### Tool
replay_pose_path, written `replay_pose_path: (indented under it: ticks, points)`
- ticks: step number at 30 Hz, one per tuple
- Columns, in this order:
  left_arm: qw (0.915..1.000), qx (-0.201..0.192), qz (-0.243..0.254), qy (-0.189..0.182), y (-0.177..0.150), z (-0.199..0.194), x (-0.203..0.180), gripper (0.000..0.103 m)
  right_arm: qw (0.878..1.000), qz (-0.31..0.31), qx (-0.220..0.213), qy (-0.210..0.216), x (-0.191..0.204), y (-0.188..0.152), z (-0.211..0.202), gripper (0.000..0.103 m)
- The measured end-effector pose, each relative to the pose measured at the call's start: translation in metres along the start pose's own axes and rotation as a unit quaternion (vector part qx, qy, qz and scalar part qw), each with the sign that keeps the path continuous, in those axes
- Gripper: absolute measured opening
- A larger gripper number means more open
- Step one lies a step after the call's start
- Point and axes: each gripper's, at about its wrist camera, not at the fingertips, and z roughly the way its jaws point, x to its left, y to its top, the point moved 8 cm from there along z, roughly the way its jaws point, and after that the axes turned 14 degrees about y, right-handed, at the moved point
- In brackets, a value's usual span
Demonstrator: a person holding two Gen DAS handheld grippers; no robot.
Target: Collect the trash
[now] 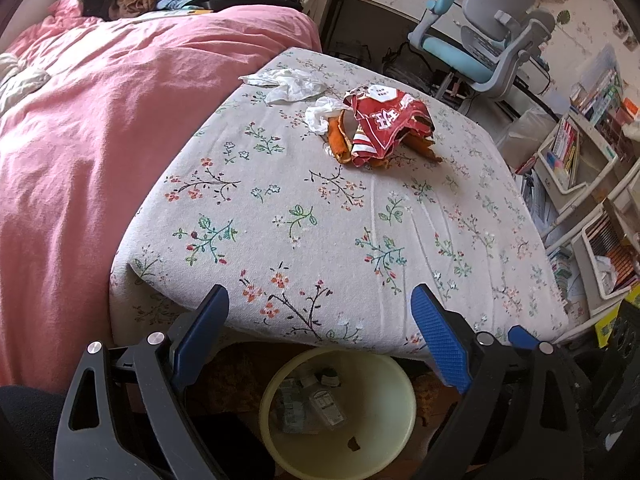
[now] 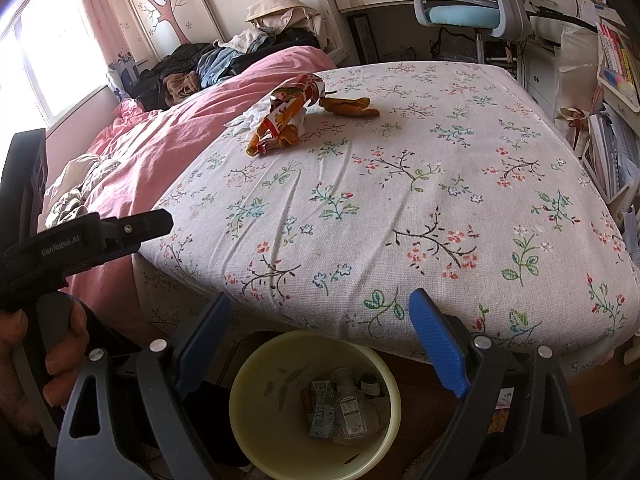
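Both your left tool (image 1: pixel 320 312) and right tool (image 2: pixel 320 316) gape empty above the pale yellow plastic bin (image 2: pixel 384 364). Reach the crumpled red snack wrapper (image 1: pixel 386 126) near the bed's far edge; pinch a raised fold.

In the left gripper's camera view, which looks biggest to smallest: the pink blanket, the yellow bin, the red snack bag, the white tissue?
1. Pink blanket
2. Yellow bin, though it sits nearest the camera
3. Red snack bag and white tissue: about alike, too close to rank
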Motion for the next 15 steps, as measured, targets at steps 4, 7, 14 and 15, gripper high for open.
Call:
replay_pose_path:
  ticks: [4, 7, 14, 15]
  points:
    - [0.9994, 0.007, -0.031, -0.011, 0.013, 0.003, 0.010, 0.089, 1.000, 0.003, -0.002, 0.006, 0.000, 0.010, 0.001, 0.086]
    - [0.9987, 0.006, -0.050, -0.008, 0.030, 0.006, 0.020, 0.089, 1.000, -0.010, -0.009, 0.007, 0.001, 0.029, 0.002, 0.086]
    - [0.9984, 0.001, -0.056, 0.005, 0.065, 0.018, 0.029, 0.089, 0.998, -0.050, -0.010, 0.024, 0.007, 0.081, 0.018, 0.086]
    - [0.9985, 0.002, -0.055, 0.006, 0.069, 0.021, 0.028, 0.089, 0.998, -0.051, -0.009, 0.027, 0.007, 0.085, 0.020, 0.086]
